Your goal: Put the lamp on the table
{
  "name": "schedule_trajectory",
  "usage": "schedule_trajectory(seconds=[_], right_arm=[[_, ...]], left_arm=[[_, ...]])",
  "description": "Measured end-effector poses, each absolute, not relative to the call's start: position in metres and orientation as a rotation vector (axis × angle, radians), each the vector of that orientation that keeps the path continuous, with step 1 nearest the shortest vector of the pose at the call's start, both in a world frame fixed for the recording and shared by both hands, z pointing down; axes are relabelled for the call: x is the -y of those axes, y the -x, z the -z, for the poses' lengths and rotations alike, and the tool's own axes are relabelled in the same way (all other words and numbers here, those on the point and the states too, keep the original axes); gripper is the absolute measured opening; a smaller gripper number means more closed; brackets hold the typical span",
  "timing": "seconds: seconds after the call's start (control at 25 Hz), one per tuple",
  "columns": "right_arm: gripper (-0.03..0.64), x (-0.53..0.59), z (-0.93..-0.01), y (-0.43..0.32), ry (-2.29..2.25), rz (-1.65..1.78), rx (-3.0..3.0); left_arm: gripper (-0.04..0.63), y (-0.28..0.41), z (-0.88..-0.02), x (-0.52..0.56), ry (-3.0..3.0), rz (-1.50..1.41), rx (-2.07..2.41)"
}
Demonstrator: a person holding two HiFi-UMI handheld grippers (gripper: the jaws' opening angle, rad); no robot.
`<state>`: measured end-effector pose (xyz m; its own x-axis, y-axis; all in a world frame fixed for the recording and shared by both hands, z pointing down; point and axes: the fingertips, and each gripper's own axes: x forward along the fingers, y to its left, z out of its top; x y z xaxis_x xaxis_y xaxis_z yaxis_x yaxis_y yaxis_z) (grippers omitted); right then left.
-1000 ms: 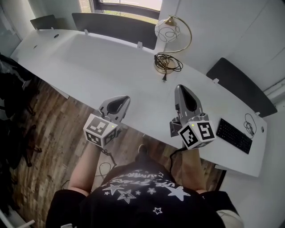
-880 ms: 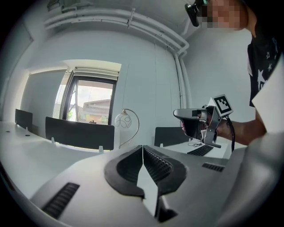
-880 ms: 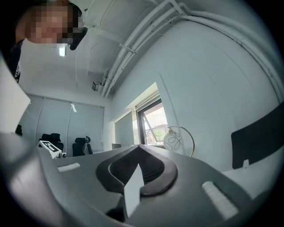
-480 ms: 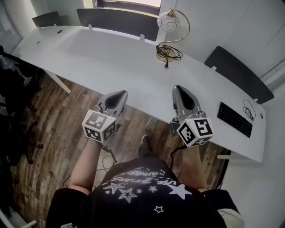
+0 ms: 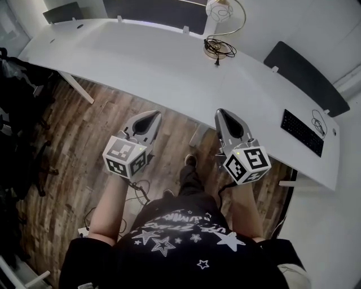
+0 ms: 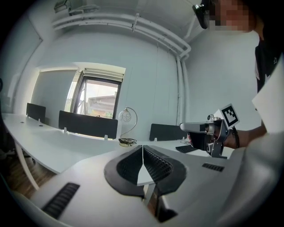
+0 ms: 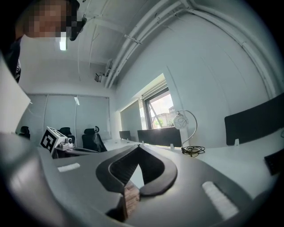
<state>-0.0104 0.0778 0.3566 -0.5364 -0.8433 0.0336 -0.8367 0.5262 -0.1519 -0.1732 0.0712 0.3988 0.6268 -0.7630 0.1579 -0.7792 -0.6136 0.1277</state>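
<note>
the left gripper (image 5: 150, 115) has its jaws pressed together on nothing; in the left gripper view the ribbed pads (image 6: 154, 162) meet in one thin line. the right gripper (image 5: 221, 113) is clenched the same way, also empty. both hang over the wooden floor (image 5: 107, 130), just off the near edge of the white table (image 5: 141, 65), well apart from each other.

the lamp (image 5: 220, 9) stands upright on the tabletop at its far edge, with its coiled cord (image 5: 223, 49) by the base. it is well apart from both grippers, with broad bare tabletop between. a keyboard (image 5: 302, 132) lies toward the tabletop's right end.

the top of the head view cuts off the lamp's globe and curved arm; the gripper views show it whole but small. dark divider panels (image 5: 152, 8) line the far edge. a window (image 6: 100, 99) sits behind them, and black office chairs (image 7: 91, 139) stand off to the left.
</note>
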Motion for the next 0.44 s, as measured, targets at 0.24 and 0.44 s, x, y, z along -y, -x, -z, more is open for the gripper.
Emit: schedule_trajectory(seconds=[0.24,0.44], right_arm=[[0.002,-0.103,-0.378,0.016,1.493,0.301,-2.738],[0.002,-0.108,-0.381,0.014,1.498,0.308,-2.739]], left_arm=[[0.012,0.181,-0.421,-0.093,-2.631,-0.16,1.264],[0.012,0.18,-0.426,-0.095,-2.618,-0.159,1.263]])
